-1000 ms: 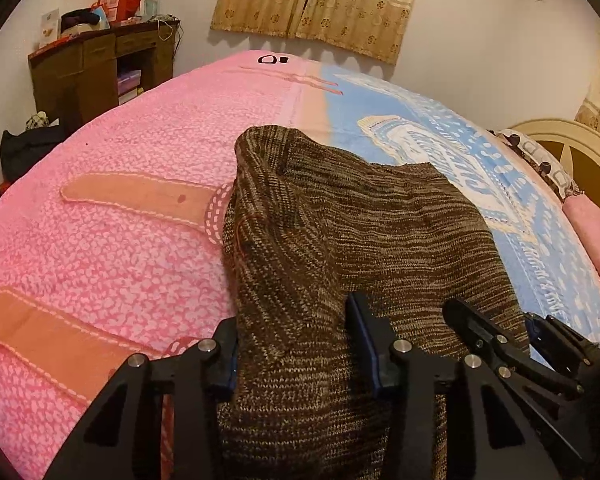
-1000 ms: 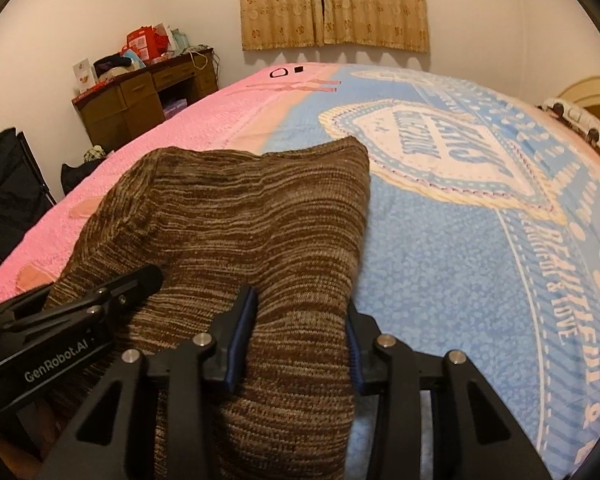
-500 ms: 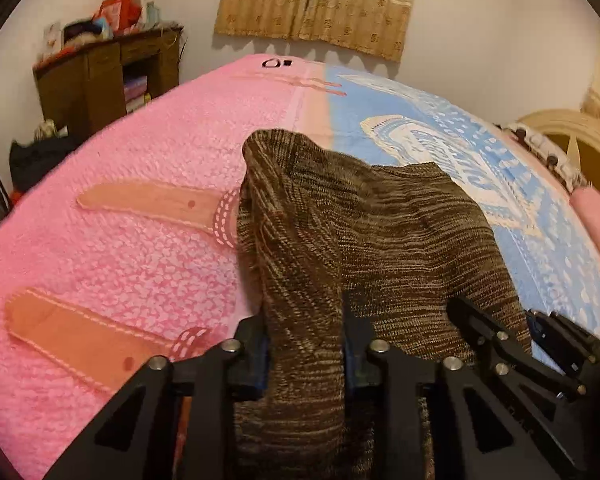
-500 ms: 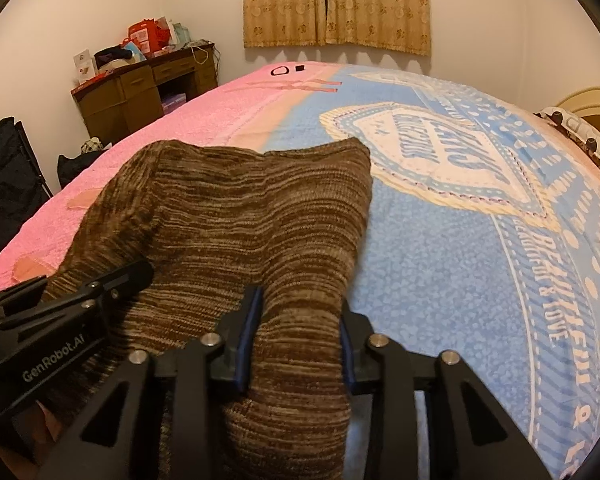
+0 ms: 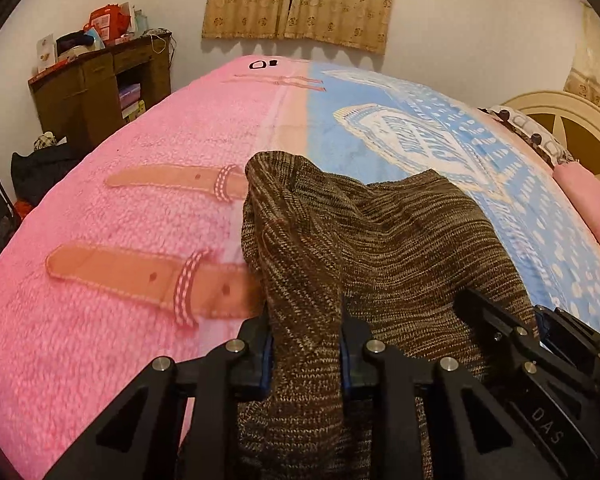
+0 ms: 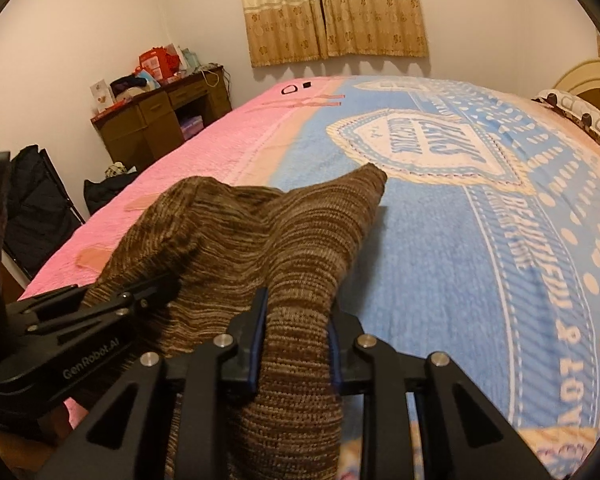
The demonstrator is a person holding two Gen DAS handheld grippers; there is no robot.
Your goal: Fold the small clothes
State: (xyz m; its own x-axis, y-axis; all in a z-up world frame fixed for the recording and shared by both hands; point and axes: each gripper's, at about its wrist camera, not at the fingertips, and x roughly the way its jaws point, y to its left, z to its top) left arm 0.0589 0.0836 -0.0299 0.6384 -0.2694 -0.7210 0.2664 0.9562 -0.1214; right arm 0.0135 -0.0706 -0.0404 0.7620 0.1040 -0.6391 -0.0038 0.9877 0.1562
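The left gripper (image 5: pixel 305 354) pinches a bunched fold of the brown knit garment (image 5: pixel 384 240). The right gripper (image 6: pixel 294 344), jaws closing, presses another fold between its pads. The garment lies on the bedspread (image 6: pixel 460 260), straddling its pink-blue seam, near edge raised.

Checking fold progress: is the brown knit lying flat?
No. The brown knit is bunched and lifted at its near edge, pinched in both tongs.
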